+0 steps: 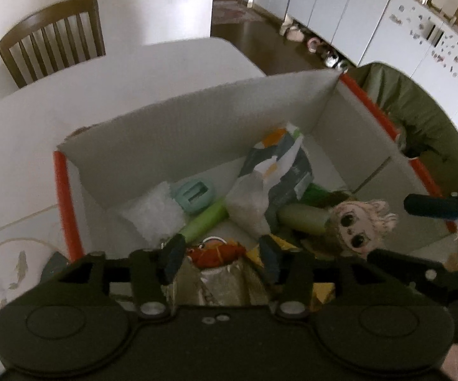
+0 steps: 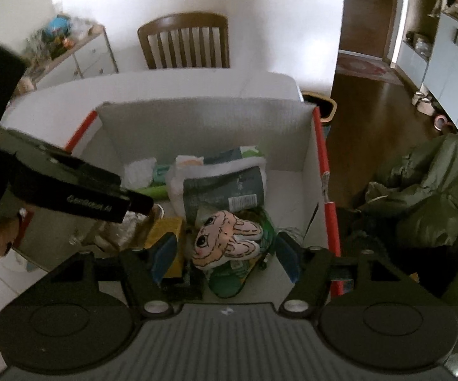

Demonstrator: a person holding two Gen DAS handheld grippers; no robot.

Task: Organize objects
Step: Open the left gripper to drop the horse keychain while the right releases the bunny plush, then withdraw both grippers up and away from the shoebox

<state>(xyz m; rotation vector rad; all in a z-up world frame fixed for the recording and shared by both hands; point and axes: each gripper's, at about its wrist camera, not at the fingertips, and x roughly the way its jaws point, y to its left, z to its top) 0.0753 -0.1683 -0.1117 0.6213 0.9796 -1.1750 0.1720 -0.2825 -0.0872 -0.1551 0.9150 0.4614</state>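
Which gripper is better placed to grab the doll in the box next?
Right, probably. The right gripper hangs over the box with open jaws bracketing the doll. The left gripper sits over an orange item, the doll off to its side.

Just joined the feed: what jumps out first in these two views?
A white cardboard box with orange-red edges fills both views, crowded with items. Most eye-catching is the big-eyed cartoon doll face, lying near the box's front, between the open right gripper fingers. A grey printed pouch with a barcode lies behind it.
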